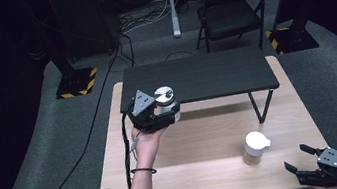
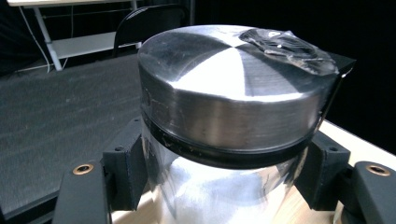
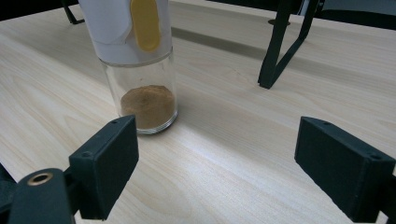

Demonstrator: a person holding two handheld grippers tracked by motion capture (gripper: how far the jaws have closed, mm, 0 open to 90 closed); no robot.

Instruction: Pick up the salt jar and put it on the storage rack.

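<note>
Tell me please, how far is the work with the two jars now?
Done: the left gripper is shut on the metal-lidded jar and holds it off the table, near the black shelf. In hand: carrying that jar. Left: it is not yet set down, and the spice jar stands untouched before the open right gripper.

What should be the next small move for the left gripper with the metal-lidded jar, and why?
Probably carry the metal-lidded jar forward over the black shelf and lower it there: the left gripper is clamped on its glass body, held at the shelf's front edge.
</note>
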